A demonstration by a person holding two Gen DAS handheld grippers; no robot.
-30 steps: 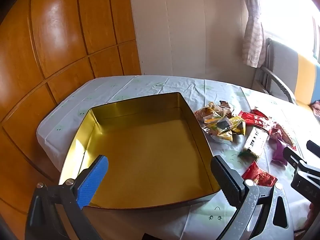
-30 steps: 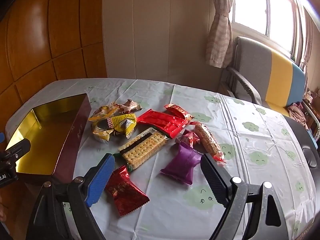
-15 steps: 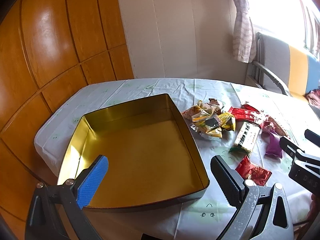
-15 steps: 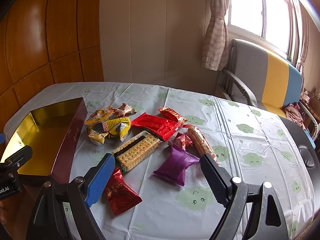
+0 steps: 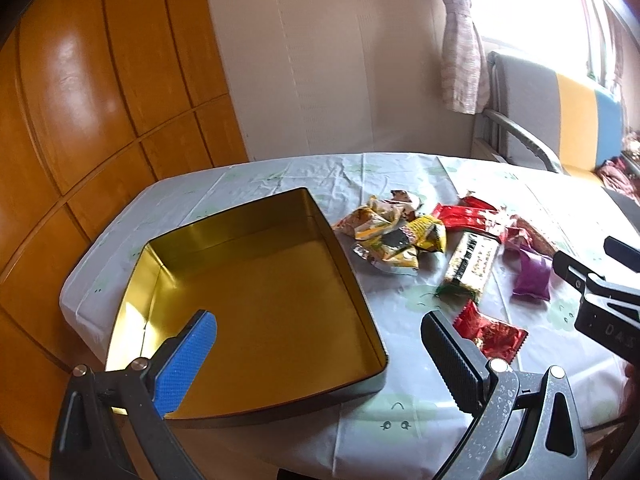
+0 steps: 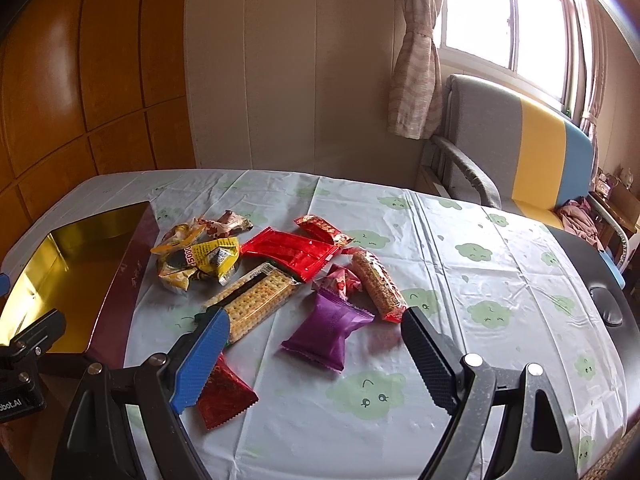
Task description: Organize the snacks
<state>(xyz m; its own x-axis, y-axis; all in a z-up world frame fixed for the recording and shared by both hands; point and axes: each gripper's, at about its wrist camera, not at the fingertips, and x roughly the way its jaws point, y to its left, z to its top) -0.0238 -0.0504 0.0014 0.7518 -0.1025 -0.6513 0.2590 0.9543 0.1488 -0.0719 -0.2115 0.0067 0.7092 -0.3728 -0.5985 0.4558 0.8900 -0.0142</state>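
the table (image 6: pixel 460 264) has a cloth with green clouds on it. the gold tin (image 5: pixel 248 304) sits under the left claw (image 5: pixel 318 346), which is wide open and holds nothing. the right claw (image 6: pixel 314 354) is wide open too. the snacks lie on the cloth: the cracker pack (image 6: pixel 256 300) by its blue finger, the purple bag (image 6: pixel 326 330) between its fingers, the red bag (image 6: pixel 224 392) under the blue finger

The red packet (image 6: pixel 224 394) is partly hidden behind the right gripper's blue finger (image 6: pixel 202 360). The tin (image 6: pixel 60 276) is cut off at the picture's left edge. The print on the wrappers is perhaps too small to read.
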